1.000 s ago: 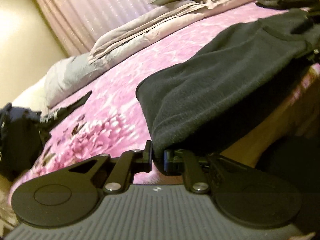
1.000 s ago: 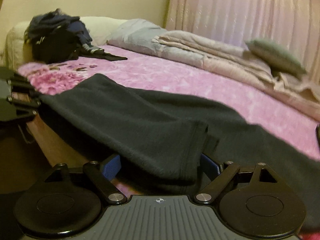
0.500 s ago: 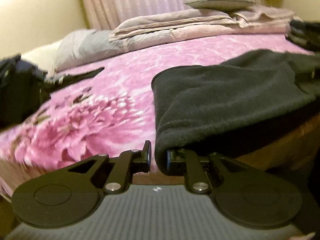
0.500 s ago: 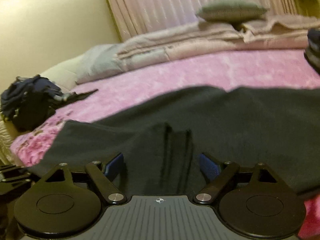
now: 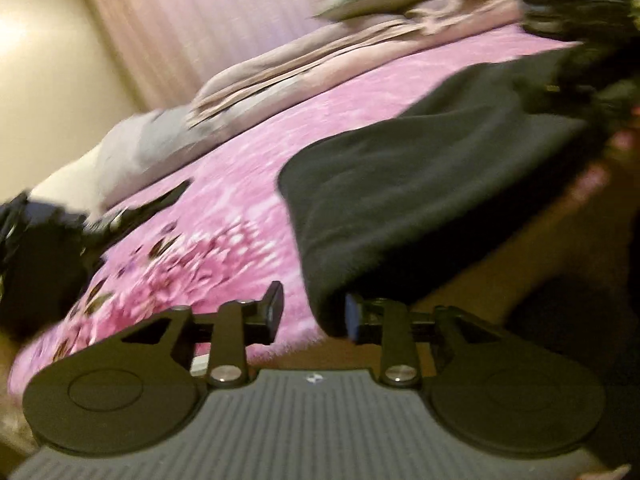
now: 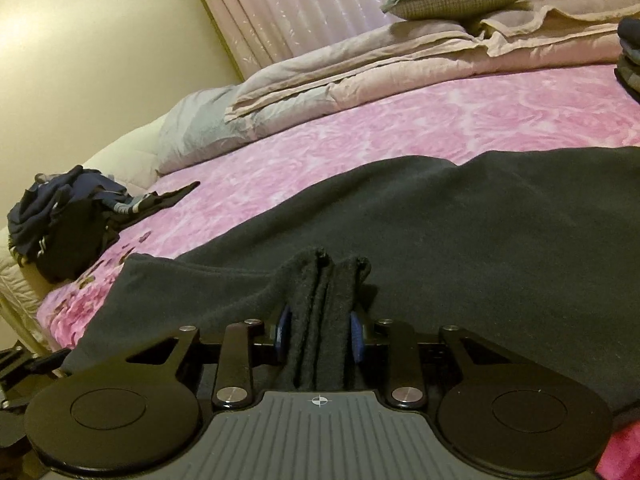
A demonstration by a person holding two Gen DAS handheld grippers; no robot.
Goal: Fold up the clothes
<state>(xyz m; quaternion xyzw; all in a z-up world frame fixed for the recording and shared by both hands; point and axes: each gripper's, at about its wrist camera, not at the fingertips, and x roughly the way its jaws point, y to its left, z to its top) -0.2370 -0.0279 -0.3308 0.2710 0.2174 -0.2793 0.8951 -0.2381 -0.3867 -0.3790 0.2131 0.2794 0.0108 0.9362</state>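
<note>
The right gripper (image 6: 319, 330) is closing on a bunched edge of the dark garment (image 6: 460, 232) to fold it, while the left gripper (image 5: 312, 314) is opening, releasing its near corner.

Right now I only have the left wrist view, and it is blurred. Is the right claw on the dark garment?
Observer: Yes. The right claw has a bunched fold of the dark garment between its blue pads, and its jaws are closing.
Operator: Is the left claw still gripping?
Observer: Its jaws are opening. The right view shows only a sliver of the left claw at the bed edge.
Operator: That dark blur far left?
Observer: A heap of navy clothes, with a striped cuff showing, unfolded.
</note>
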